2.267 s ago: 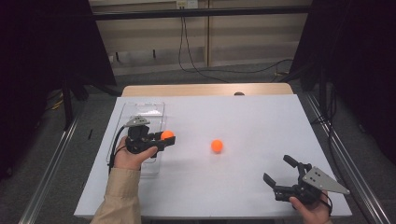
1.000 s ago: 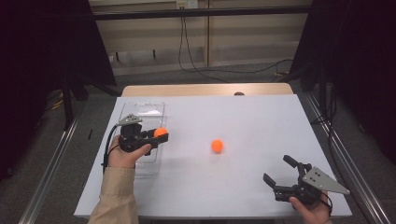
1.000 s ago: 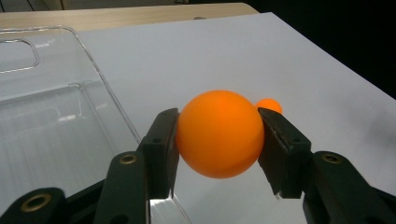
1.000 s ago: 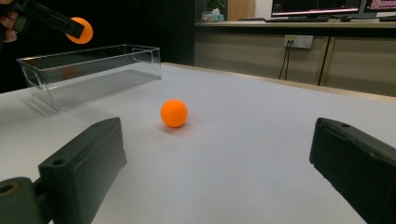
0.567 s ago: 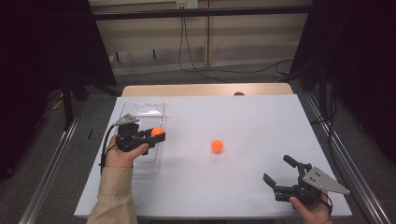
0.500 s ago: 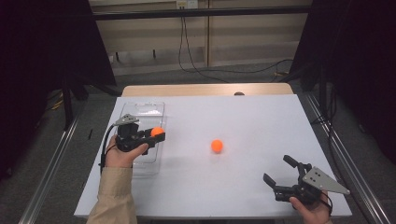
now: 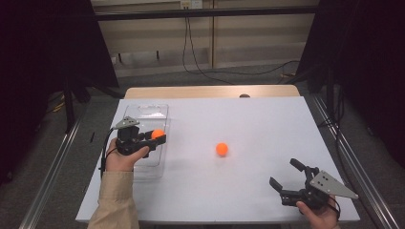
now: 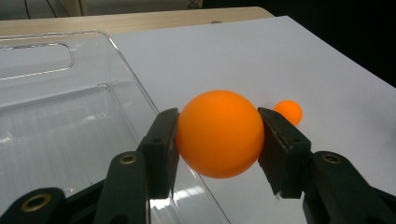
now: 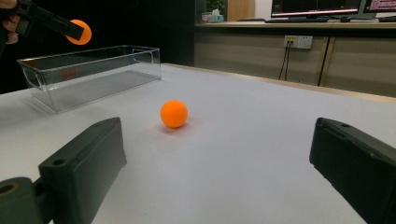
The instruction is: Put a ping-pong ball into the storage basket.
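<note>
Orange ball [image 8: 218, 133] in left gripper's [image 7: 152, 139] jaws over bin rim [image 8: 140, 95].

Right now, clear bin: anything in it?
Empty. The clear bin shows a bare floor; one orange ball is held above its edge in the left claw.

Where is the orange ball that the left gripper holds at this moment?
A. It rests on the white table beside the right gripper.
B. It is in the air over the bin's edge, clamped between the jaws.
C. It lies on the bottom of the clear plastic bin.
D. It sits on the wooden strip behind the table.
B: the left gripper is shut on the held orange ball above the rim of the clear plastic bin; the right gripper view shows it raised over the bin.
</note>
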{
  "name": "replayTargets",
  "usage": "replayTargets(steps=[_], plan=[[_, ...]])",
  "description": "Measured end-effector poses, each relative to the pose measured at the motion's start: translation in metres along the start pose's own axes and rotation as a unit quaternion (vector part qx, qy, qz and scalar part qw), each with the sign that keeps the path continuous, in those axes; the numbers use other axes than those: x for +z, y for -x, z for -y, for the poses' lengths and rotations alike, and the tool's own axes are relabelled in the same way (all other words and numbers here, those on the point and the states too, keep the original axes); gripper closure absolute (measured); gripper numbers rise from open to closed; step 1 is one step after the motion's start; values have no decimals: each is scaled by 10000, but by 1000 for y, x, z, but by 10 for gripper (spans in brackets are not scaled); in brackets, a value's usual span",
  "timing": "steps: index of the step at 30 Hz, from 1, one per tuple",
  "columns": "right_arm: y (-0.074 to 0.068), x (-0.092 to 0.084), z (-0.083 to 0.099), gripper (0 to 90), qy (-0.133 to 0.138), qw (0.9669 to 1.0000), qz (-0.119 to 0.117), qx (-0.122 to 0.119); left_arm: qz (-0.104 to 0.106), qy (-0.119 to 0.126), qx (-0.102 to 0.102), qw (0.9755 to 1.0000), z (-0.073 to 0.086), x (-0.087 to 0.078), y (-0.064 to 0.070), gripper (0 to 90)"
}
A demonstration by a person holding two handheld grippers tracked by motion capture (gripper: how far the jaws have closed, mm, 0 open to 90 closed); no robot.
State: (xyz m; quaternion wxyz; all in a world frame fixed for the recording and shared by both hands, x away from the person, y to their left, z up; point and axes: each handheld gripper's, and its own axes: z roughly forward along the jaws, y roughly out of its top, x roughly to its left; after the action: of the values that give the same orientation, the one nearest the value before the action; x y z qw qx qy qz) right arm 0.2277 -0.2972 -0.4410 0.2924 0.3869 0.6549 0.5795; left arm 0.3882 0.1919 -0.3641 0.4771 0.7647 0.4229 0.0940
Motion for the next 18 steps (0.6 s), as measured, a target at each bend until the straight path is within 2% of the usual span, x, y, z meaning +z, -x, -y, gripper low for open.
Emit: replayTargets(steps=[18], plan=[[0, 0, 0, 28, 3, 10000, 0, -2, -153, 54, 27, 9999, 1, -5, -7, 511]])
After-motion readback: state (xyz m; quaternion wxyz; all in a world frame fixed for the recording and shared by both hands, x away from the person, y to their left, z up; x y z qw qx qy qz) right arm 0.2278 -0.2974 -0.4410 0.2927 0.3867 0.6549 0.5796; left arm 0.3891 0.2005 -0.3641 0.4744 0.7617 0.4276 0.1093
